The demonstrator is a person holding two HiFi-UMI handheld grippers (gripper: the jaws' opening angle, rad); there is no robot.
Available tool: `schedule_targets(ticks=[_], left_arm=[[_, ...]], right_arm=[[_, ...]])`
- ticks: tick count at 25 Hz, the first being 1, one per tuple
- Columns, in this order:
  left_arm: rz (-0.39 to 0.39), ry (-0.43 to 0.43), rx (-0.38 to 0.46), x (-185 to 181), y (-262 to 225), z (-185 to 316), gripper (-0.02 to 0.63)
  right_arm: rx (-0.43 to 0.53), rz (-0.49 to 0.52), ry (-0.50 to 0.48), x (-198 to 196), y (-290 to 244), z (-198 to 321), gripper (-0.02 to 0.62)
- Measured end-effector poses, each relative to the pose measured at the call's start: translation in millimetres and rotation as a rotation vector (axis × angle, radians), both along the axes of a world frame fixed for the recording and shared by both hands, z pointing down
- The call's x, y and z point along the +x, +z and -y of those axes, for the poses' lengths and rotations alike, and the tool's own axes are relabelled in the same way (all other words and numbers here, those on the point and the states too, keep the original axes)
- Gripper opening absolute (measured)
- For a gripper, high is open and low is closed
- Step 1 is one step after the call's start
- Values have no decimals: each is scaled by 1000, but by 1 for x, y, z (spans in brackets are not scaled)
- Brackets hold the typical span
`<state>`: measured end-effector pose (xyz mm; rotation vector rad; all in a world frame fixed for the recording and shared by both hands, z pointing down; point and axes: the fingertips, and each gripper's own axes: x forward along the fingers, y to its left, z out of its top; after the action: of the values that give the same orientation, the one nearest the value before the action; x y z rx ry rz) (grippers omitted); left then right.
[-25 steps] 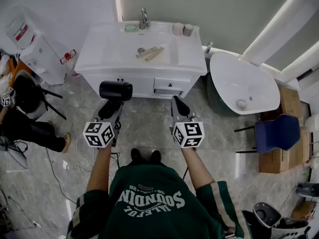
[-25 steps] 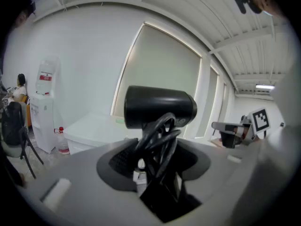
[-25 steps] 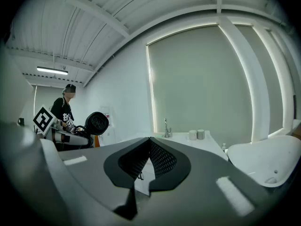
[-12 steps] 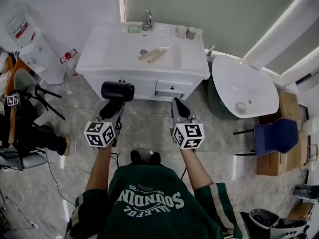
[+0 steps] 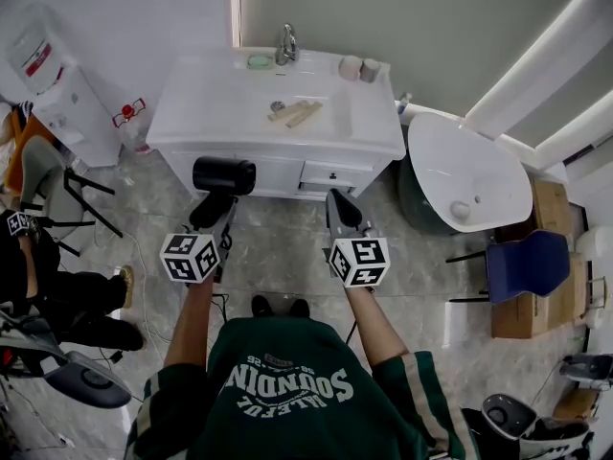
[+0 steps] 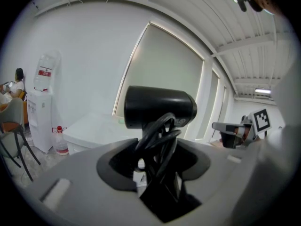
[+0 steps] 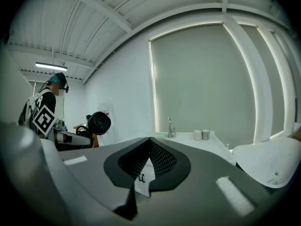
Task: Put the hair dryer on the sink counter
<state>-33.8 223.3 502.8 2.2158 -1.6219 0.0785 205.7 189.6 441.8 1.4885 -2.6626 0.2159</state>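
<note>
As the left claw (image 5: pixel 213 217) grips it, the hair dryer (image 5: pixel 223 175) stands upright

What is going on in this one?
A person stands facing a white sink counter with tongs in each hand. The left tongs grip a black hair dryer by its handle, with the cord looped beside it. The dryer is held in the air in front of the cabinet and is not yet on the counter. The right tongs are closed and empty.
</note>
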Motion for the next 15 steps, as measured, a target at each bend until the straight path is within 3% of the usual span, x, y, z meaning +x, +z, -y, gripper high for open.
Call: schedule_targets(ticks=[15], left_arm=[[-10,13,-7,-47,9,5,249]], right_arm=[[-10,-19,-11,-52,14,-3,3]])
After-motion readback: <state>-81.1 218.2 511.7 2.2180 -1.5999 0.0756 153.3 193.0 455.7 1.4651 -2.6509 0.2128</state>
